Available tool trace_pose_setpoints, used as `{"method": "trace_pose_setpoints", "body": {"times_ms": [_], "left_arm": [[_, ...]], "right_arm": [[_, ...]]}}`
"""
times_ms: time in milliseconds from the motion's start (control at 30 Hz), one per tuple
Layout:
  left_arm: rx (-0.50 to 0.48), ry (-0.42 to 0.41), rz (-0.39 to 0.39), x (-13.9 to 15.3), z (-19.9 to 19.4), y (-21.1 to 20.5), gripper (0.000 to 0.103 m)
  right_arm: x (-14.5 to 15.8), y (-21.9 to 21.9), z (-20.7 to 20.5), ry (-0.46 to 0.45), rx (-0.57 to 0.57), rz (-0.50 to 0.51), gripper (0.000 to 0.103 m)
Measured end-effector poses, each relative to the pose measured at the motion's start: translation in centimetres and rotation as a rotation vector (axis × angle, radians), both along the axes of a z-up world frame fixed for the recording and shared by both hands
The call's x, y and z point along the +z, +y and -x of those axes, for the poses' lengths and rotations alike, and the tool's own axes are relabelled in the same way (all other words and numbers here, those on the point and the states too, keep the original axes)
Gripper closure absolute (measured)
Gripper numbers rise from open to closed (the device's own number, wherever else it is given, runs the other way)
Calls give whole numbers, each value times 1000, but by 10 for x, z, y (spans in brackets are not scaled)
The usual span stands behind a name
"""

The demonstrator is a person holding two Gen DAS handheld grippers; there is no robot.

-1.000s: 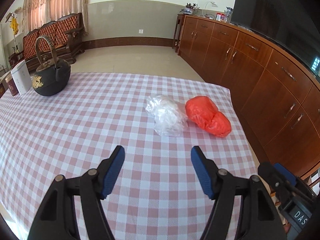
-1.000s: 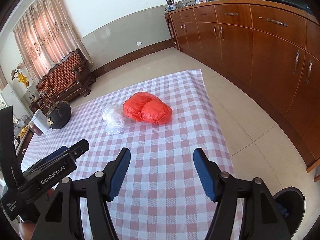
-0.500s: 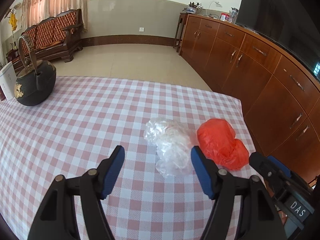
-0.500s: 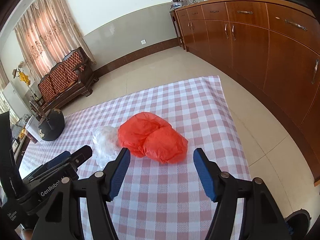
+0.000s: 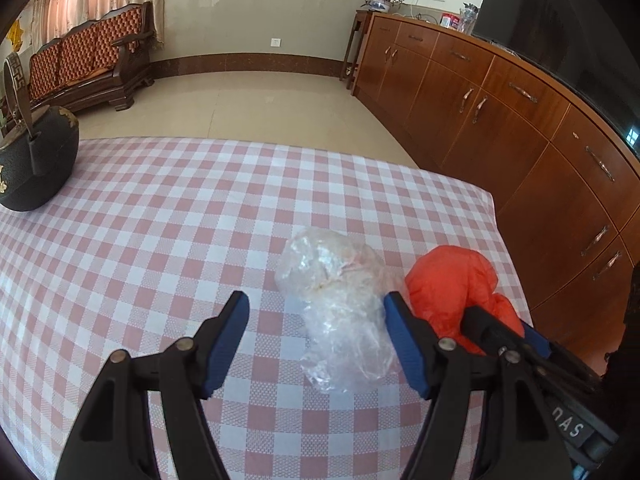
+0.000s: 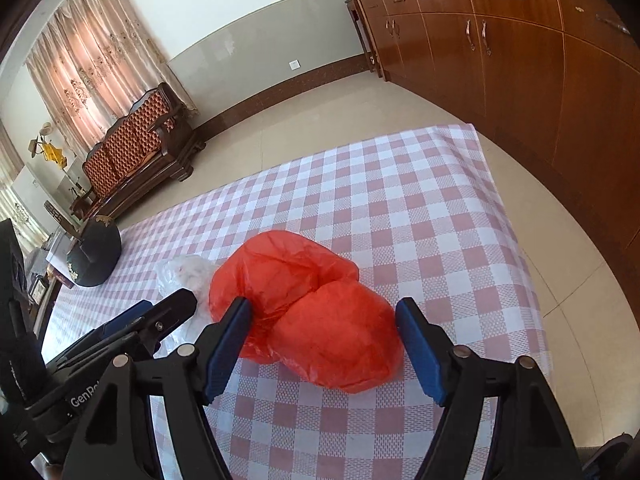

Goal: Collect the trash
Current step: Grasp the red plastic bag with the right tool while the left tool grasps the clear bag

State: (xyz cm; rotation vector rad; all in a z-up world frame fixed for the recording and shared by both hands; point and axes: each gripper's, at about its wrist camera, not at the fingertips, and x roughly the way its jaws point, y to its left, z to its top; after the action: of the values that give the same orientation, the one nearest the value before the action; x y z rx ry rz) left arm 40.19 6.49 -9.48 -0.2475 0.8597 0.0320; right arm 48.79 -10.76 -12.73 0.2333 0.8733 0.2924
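My left gripper [image 5: 316,338] has its jaws apart around the clear bag [image 5: 340,312]; my right gripper [image 6: 322,344], jaws apart, flanks the red bag [image 6: 308,308] at twelve o'clock.

The right gripper [image 6: 323,322] hangs with fingers [image 6: 418,346] spread around the red bag [image 6: 316,312] on the checked tablecloth [image 6: 400,208].

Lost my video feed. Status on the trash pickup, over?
Left gripper open at clear bag. Right gripper open around red bag. Nothing gripped; nothing in the way.
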Motion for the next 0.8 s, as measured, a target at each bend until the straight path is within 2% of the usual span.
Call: {"method": "trace_pose_setpoints", "body": {"times_ms": [33,233,333,400,567,800], "left_arm": [[-8,-1,-8,0,1,-2,31],[-27,17,-2,-4,-2,-5,30],[-28,15,-1,-7,0,-5,41],[-33,28,4,-11,-1,-7,64],[-28,11,0,-10,5,-9,73],[-23,-18,-1,5,40,-6,75]], "right_arm": [[-2,2,1,-1,11,0,47],[-3,10,10,-35,47,29,62],[1,6,17,-54,34,39,65],[4,0,22,-59,17,33,65],[14,-12,35,-65,1,13,65],[32,-18,62,-85,2,1,65]]}}
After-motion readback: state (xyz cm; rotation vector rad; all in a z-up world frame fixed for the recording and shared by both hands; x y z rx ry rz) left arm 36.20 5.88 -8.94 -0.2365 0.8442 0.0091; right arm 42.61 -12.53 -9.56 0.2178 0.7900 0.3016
